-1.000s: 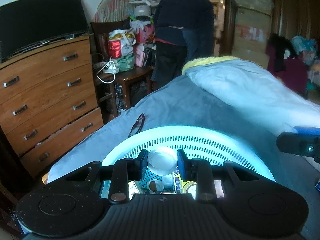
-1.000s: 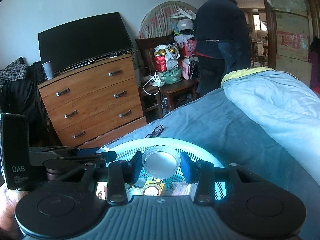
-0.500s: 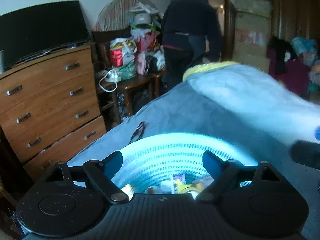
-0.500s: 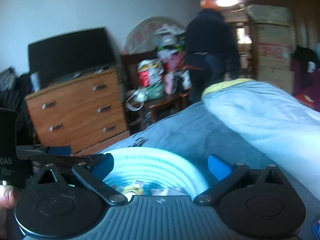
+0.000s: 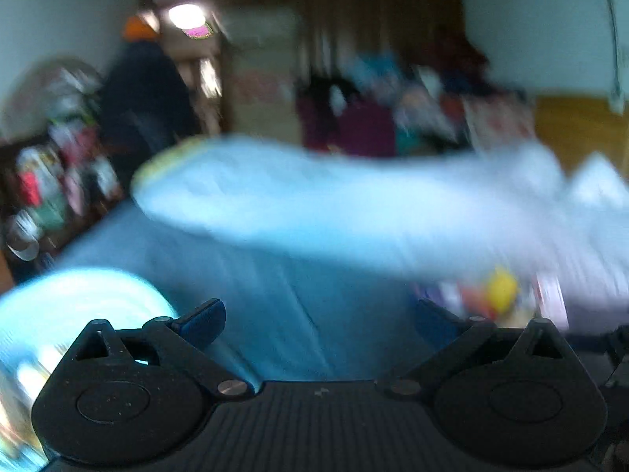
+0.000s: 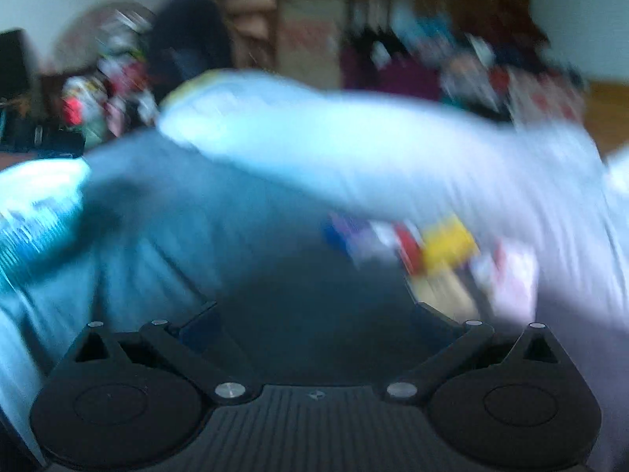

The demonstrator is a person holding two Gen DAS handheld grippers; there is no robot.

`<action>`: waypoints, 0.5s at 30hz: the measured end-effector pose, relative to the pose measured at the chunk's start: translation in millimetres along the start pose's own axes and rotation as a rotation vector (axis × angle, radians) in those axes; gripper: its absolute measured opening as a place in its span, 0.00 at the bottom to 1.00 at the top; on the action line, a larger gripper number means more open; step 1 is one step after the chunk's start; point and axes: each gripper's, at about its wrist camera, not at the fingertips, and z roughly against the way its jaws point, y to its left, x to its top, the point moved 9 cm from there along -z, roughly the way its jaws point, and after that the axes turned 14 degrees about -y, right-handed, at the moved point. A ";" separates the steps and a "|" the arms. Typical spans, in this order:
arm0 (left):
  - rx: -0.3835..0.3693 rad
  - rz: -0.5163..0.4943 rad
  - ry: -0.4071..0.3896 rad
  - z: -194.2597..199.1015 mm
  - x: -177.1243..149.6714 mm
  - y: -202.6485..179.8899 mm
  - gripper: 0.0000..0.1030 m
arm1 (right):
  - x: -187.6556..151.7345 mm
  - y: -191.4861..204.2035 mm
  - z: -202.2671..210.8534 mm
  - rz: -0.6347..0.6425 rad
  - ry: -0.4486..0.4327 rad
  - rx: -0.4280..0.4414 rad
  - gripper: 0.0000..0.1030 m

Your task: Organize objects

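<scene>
Clearly both tools are empty, with the 2 fingers of each spread wide apart. Ahead and to the right of the right gripper (image 6: 314, 316) lies a blurred pile of small objects (image 6: 440, 251) on the blue bed cover (image 6: 251, 236). The basket (image 5: 74, 306) sits just left of the left gripper (image 5: 318, 314). I judge the step is reaching for another object; next each tool must come down over 1 item and close.
</scene>
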 end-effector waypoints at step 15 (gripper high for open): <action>0.146 0.034 0.475 -101.9 -166.5 -21.6 1.00 | -95.8 -41.3 -40.3 -0.118 0.290 -0.139 1.00</action>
